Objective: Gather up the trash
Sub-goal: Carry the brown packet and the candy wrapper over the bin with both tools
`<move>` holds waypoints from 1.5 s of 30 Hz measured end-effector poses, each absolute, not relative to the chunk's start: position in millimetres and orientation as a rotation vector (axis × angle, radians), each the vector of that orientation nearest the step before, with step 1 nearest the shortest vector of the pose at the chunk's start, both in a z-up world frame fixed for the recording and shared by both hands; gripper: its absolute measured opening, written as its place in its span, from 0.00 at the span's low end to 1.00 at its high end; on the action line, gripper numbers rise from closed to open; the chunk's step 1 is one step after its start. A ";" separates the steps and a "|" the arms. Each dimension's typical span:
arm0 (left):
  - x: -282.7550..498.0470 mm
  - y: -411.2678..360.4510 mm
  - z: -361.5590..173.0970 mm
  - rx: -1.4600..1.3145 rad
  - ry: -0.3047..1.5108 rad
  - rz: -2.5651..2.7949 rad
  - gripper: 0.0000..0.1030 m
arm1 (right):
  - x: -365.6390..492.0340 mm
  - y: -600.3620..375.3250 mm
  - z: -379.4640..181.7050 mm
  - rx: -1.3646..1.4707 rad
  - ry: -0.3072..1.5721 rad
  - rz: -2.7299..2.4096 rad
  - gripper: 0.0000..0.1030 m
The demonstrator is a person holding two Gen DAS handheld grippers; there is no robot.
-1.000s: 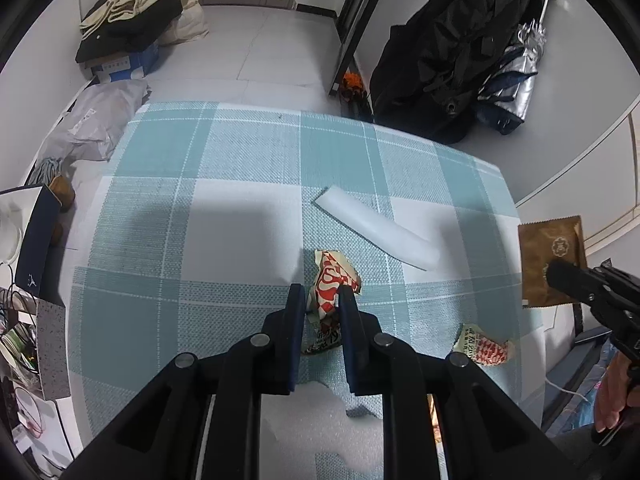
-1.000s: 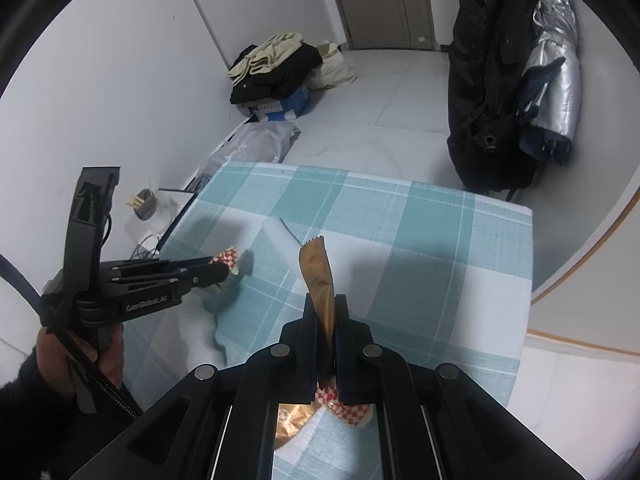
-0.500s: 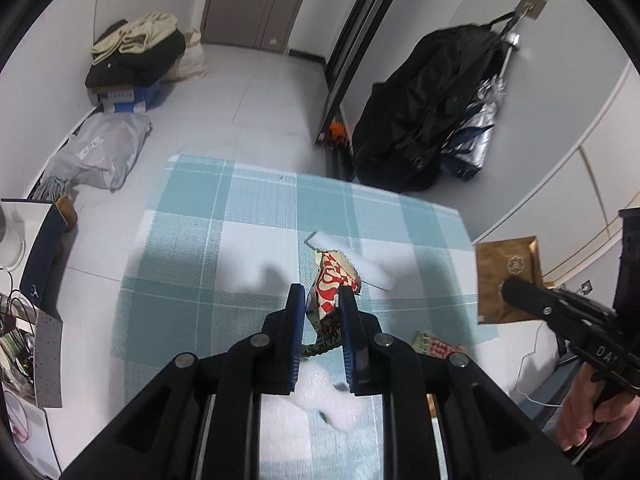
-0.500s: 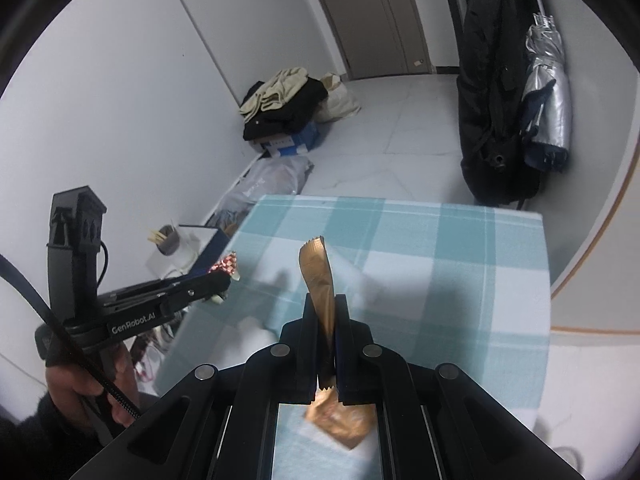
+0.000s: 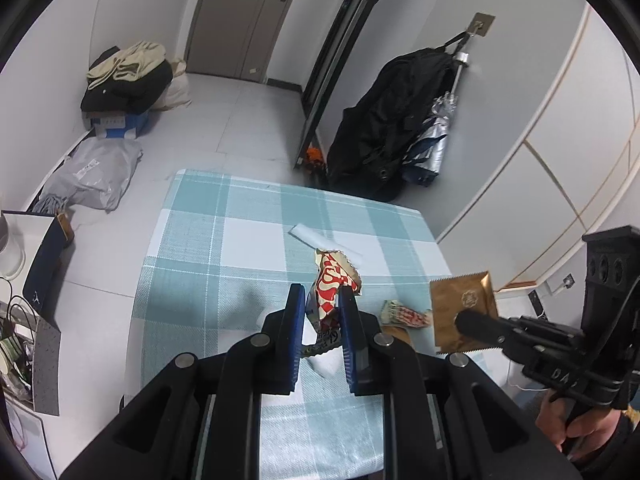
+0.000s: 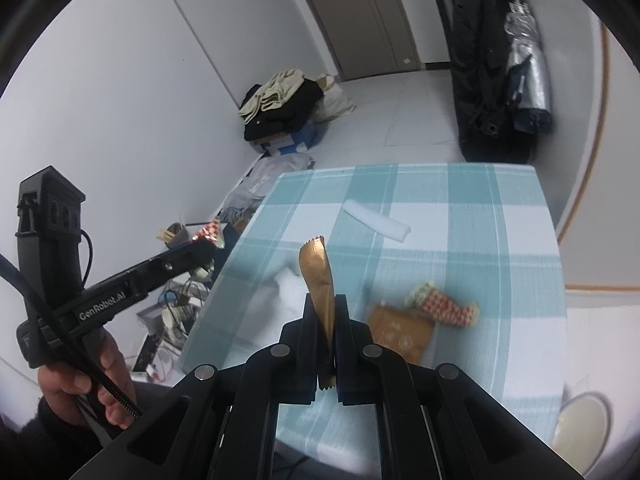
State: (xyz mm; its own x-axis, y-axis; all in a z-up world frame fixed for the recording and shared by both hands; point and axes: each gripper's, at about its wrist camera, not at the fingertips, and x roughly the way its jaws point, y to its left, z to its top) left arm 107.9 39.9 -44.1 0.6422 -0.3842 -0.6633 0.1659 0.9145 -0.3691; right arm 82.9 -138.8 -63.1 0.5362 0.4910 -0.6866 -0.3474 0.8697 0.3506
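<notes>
My left gripper [image 5: 322, 300] is shut on a red and white snack wrapper [image 5: 332, 280] and holds it high above the checked table [image 5: 224, 248]. It also shows in the right wrist view [image 6: 208, 240] at the left, off the table's edge. My right gripper [image 6: 325, 312] is shut on a gold foil packet [image 6: 318, 276], also lifted; the packet shows flat in the left wrist view [image 5: 464, 308]. On the table lie a red checked wrapper [image 6: 444, 308], a brown square packet [image 6: 400, 332], a white foam strip [image 6: 376, 224] and a white foam piece [image 6: 292, 284].
A pale round bin [image 6: 584, 428] stands on the floor off the table's near right corner. A desk with cables and cups [image 6: 172, 304] is left of the table. Black bags [image 6: 492, 72] hang on the far wall. Clothes on a box [image 6: 284, 112] lie on the floor.
Both grippers have risen well above the table with their wrappers still held. The table looks smaller and farther now. The brown packet and the red checked wrapper now show on it.
</notes>
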 end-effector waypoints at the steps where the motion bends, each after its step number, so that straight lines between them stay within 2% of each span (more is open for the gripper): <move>1: 105.0 40.2 -42.1 -0.285 0.807 -0.321 0.12 | 79.3 -139.8 -63.0 0.186 0.866 0.497 0.05; 12: 83.1 40.2 -33.6 -0.267 0.751 -0.321 0.12 | 29.0 -150.7 -53.5 0.218 0.790 0.464 0.05; 26: 50.5 -4.9 6.2 -0.275 0.697 -0.404 0.12 | -28.6 -231.2 14.5 0.327 0.600 0.406 0.05; 36: 51.4 -90.5 37.2 -0.270 0.694 -0.583 0.12 | -59.9 -329.5 46.6 0.326 0.533 0.255 0.05; 45: 62.3 -189.9 26.4 -0.232 0.830 -0.804 0.12 | -92.6 -440.4 12.0 0.380 0.603 0.026 0.05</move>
